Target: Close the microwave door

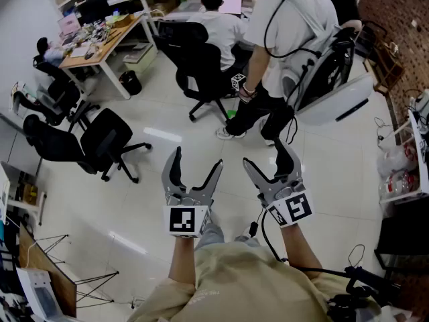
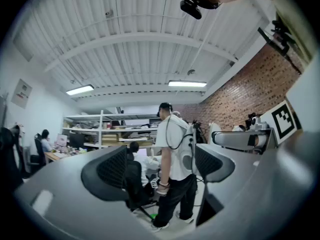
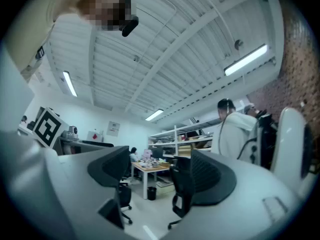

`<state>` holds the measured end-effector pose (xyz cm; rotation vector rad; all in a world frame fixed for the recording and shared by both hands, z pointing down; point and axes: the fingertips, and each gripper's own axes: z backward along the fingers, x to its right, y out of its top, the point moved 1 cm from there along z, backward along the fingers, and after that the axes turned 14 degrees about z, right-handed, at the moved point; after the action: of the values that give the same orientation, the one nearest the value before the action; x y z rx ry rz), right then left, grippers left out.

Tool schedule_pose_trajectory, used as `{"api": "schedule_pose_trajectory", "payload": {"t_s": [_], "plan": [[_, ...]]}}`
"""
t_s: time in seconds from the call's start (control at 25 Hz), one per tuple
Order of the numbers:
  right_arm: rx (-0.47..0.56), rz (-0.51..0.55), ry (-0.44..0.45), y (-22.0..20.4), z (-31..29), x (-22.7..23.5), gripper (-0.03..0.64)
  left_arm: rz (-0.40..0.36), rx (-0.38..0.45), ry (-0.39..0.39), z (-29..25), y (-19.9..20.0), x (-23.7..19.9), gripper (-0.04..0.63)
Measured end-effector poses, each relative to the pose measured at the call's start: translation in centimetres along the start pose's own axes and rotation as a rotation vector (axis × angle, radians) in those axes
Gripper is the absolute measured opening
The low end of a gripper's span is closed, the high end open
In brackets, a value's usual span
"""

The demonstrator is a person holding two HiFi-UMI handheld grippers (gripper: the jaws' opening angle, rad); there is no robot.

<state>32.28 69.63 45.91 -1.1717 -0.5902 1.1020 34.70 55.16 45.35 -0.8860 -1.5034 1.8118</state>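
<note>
Left gripper point(image 1: 196, 159) stands released, jaws well apart with nothing between them — only open room shows through the gap in its own view. Right gripper point(image 1: 266, 154) sits just beside it, jaws also apart though narrower, and equally empty. Both are held out in front of the wearer's chest, side by side, pointing across the white floor point(image 1: 167, 106) and tipped a little upward. Beyond them I see a standing person point(image 1: 288, 39) in a white shirt, a seated person point(image 1: 216, 12) further back, black office chairs point(image 1: 100, 139), and a cluttered desk point(image 1: 100, 42) off to the left. The microwave — the one thing this job turns on — is in none of the three views, so I cannot say which way its door lies from either gripper, how its hinge runs, how far it hangs open, or what it looks like. With the grippers level with each other, neither hand has a lead yet. My judgement is that the first move is a turn of the body to bring the microwave into sight before choosing a hand.
</note>
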Motion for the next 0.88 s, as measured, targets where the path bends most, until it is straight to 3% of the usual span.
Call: {"api": "schedule_pose_trajectory", "payload": {"t_s": [0.4,0.72,0.88], "plan": [[0.003,-0.079,0.311,2.0,-10.4,-19.0,0.374,-0.019,0.07,0.267,14.1,7.5,-15.2,0.425],[0.037,-0.161,0.524,2.4,-15.5,-29.3,0.374,-0.033,0.107,0.392,21.2,10.6,-19.1,0.423],[0.106,-0.23,0.702,3.7,-18.7,-34.6,0.373,-0.087,0.058,0.595,25.7,13.3,-20.4,0.423]]}}
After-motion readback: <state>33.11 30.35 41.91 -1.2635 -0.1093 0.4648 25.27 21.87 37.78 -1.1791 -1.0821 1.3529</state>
